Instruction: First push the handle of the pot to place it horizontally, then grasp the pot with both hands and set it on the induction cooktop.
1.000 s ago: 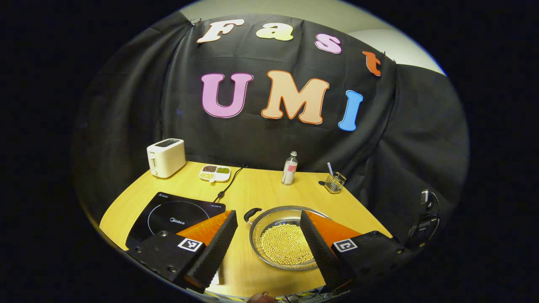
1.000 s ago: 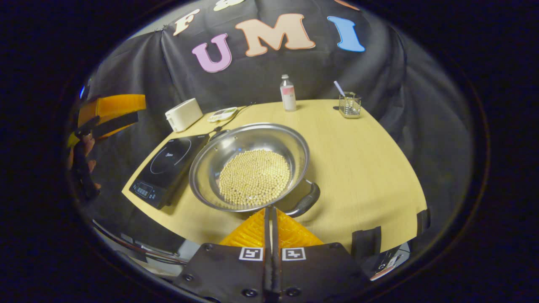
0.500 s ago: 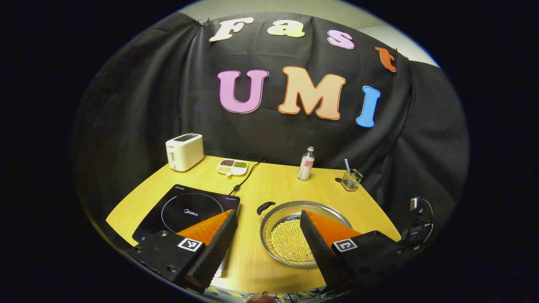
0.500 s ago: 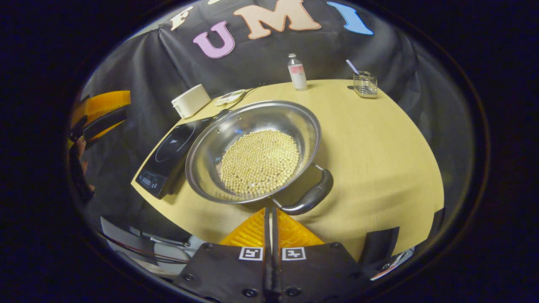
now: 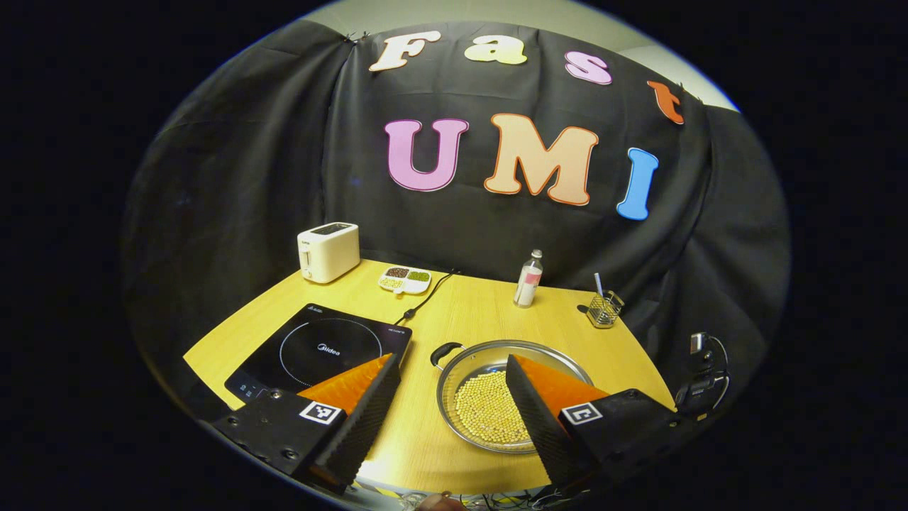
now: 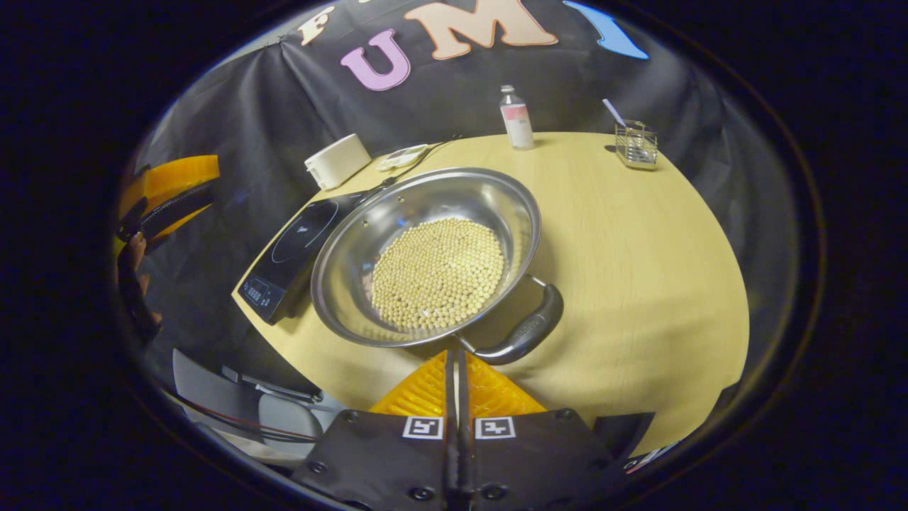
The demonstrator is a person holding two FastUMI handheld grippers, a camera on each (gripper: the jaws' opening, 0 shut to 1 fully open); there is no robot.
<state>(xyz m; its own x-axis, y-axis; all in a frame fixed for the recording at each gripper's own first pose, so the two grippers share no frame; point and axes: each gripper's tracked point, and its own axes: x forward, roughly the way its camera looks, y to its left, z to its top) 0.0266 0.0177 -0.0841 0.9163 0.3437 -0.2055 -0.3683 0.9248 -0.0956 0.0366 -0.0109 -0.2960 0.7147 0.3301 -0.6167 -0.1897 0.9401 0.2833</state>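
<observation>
**Pot on the surface beside the cooktop, right fingers pressed together near its handle**

In the right gripper view the right gripper [image 6: 454, 358] has its fingers pressed together with nothing between them, their tips just beside the near black handle [image 6: 521, 333] of the pot [image 6: 425, 255] — whether they touch it I cannot tell. In the left gripper view the left gripper [image 5: 450, 404] hangs over the near edge of the surface [image 5: 482, 319] with its fingers spread wide, gripping nothing. The steel pot, with a layer of pale beans [image 6: 438, 282] in its bottom, stands near that near edge, and its second handle [image 5: 445, 351] points toward the induction cooktop [image 5: 323, 349], which lies just beside it at the surface's left edge.

Along the far edge stand a toaster [image 5: 328, 242] at the left corner, a divided dish [image 5: 404, 279], a small bottle [image 5: 528, 279] and a wire holder [image 5: 604, 311] — all well apart from the pot.
</observation>
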